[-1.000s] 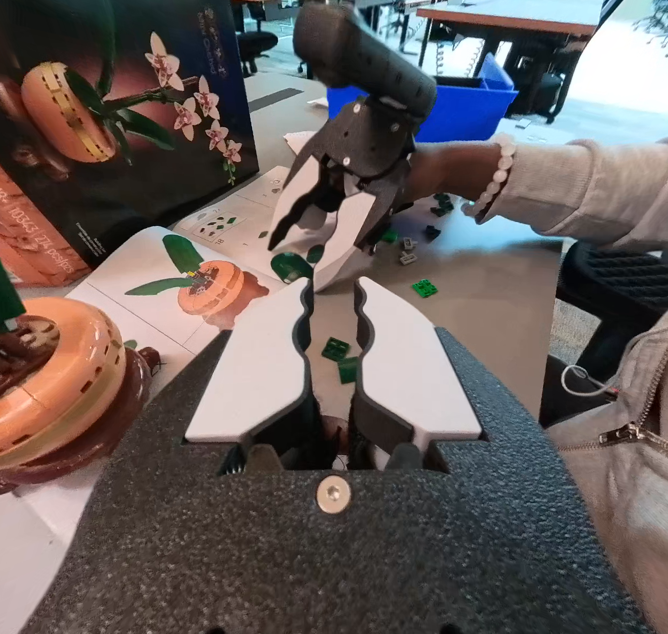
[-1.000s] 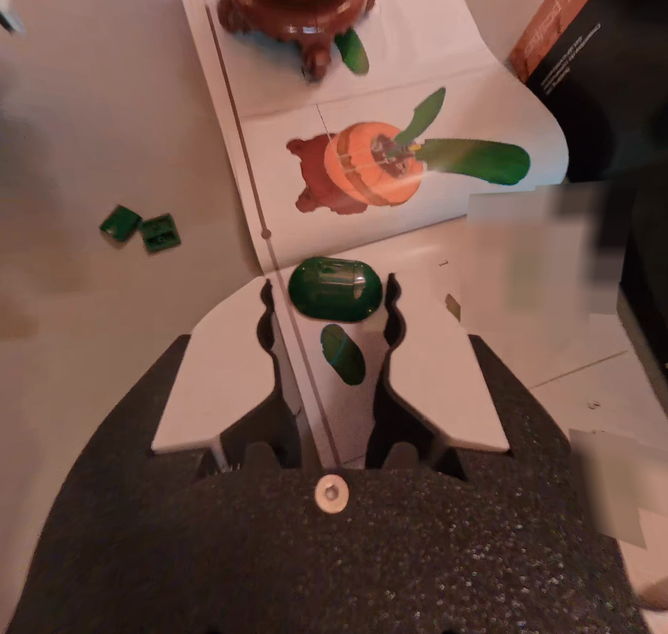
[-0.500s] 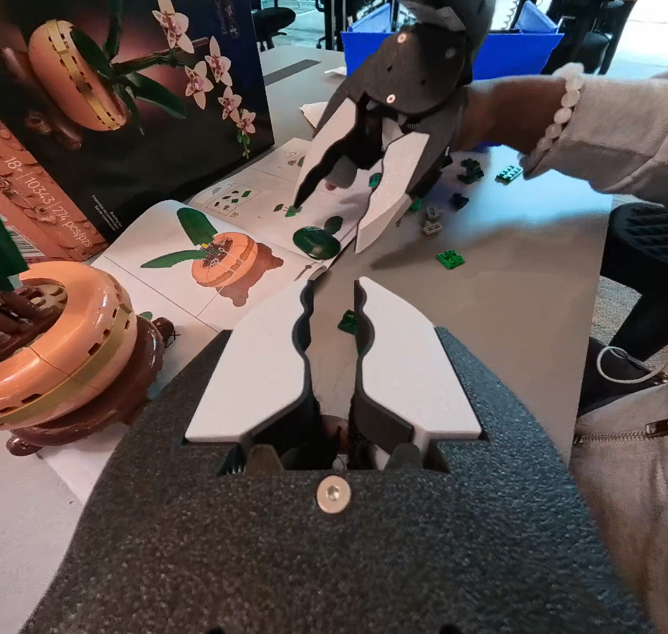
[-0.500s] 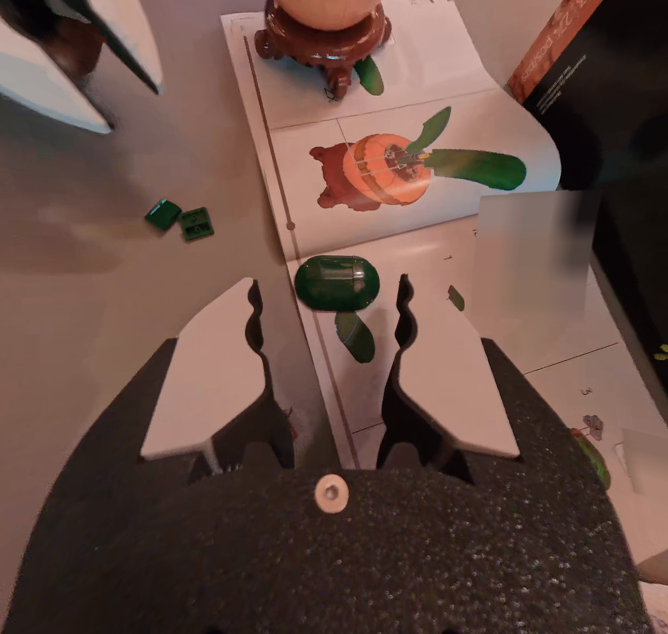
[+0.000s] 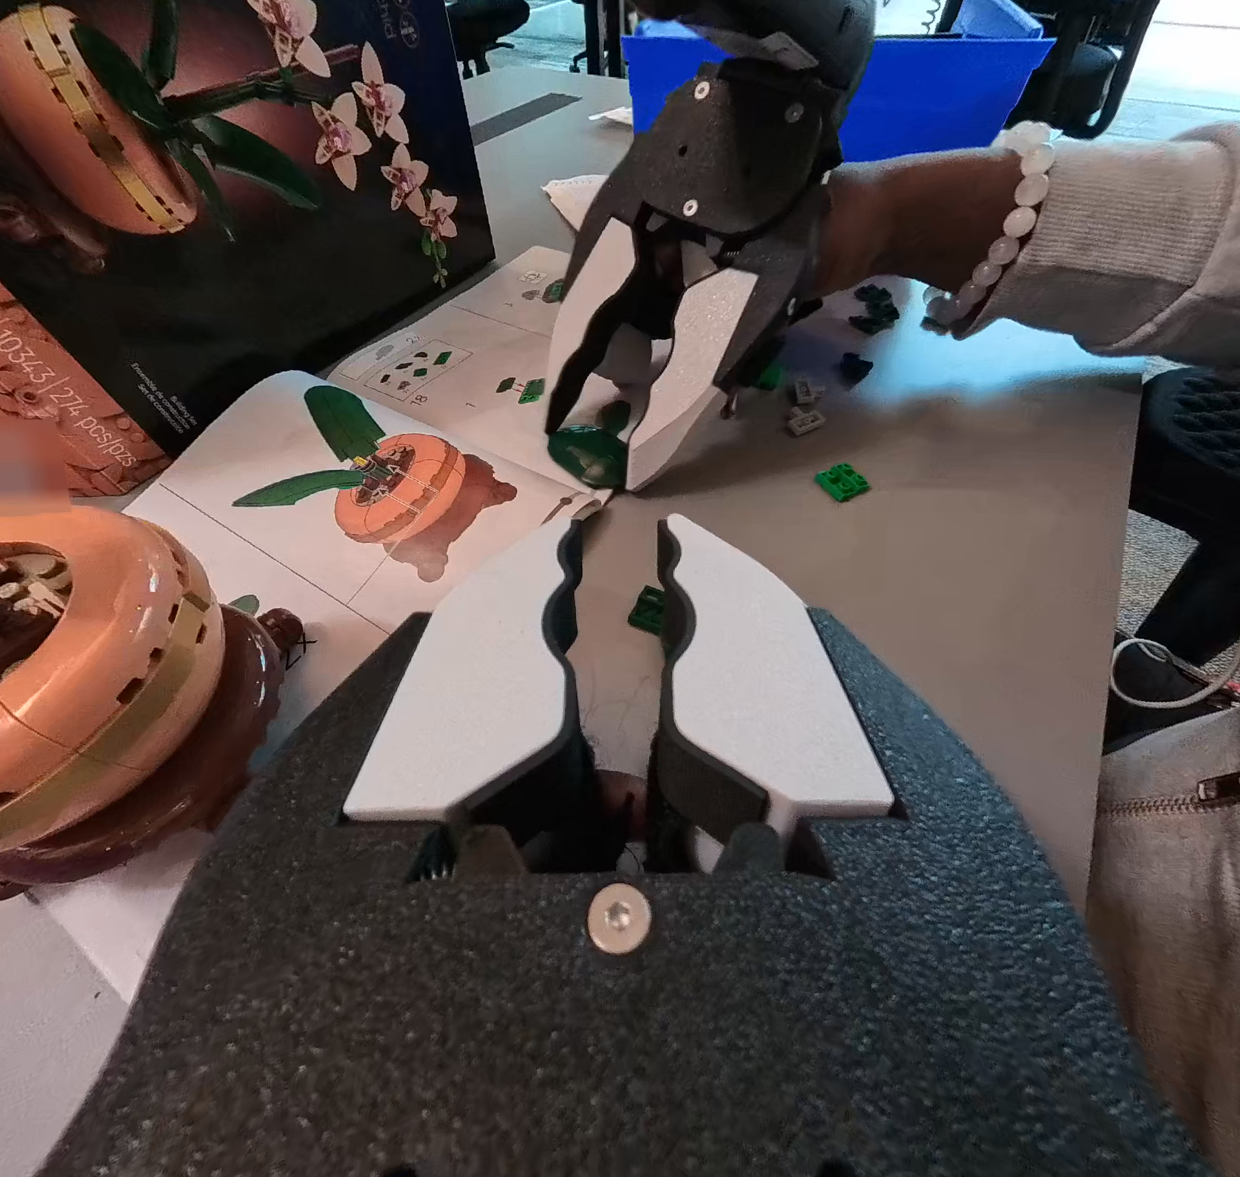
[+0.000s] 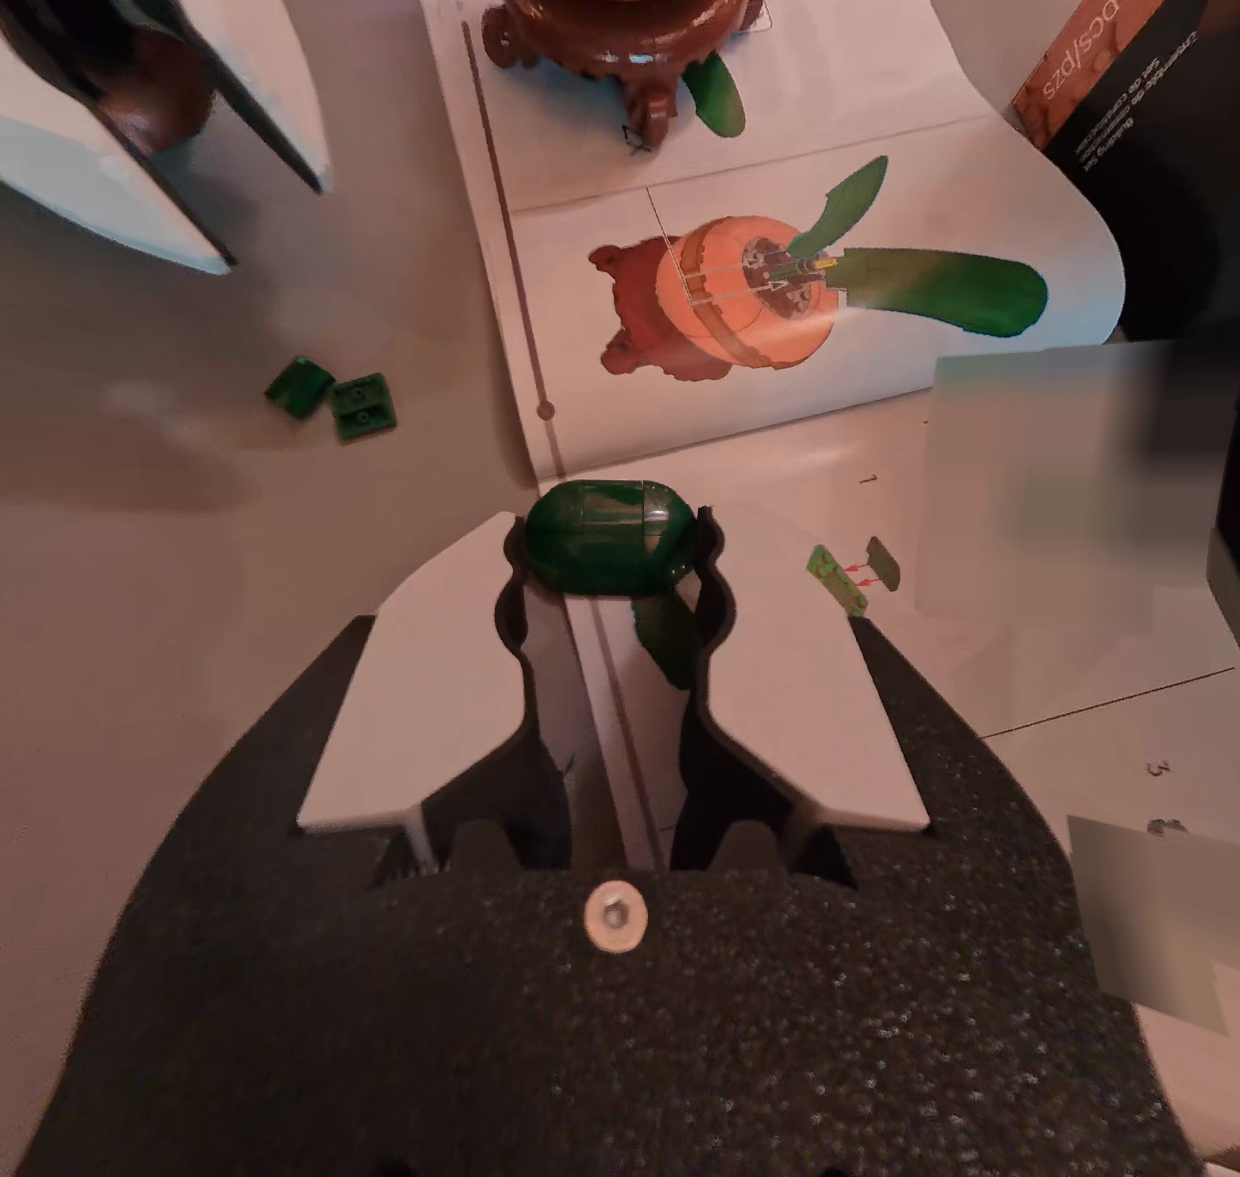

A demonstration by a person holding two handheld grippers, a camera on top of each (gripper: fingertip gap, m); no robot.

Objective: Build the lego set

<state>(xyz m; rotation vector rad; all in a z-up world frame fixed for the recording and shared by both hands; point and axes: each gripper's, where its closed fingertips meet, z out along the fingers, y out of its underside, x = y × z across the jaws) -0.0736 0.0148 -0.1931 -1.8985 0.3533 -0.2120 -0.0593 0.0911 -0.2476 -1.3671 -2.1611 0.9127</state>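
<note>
Grey tabletop (image 5: 906,608) stretches ahead of me, with an open instruction booklet (image 6: 771,159) spread across it and the set's dark box (image 5: 235,172) standing behind. On the booklet's near corner sits the part-built pot (image 6: 624,24), peach on a brown footed base.

My right gripper (image 6: 607,541) is down on the booklet's edge, its 2 fingertips set against the 2 short ends of the dark green leaf piece (image 6: 604,544). The jaws stand at a middling gap, just the leaf's length, and I judge they are closing on it, though I cannot tell how firm the pinch is. My left gripper (image 5: 617,534) hovers over bare table with a narrow gap and nothing in it; 2 small green plates (image 6: 332,397) lie loose just beyond it.

I expect the leaf to be light, rigid plastic with a glossy, domed top, so it may slip or pop out if squeezed on the curve. Holding it low on its flat side walls looks safest. It lies on paper, so the page could drag along with it. Pressing it onto the pot later will need a steady base.
</note>
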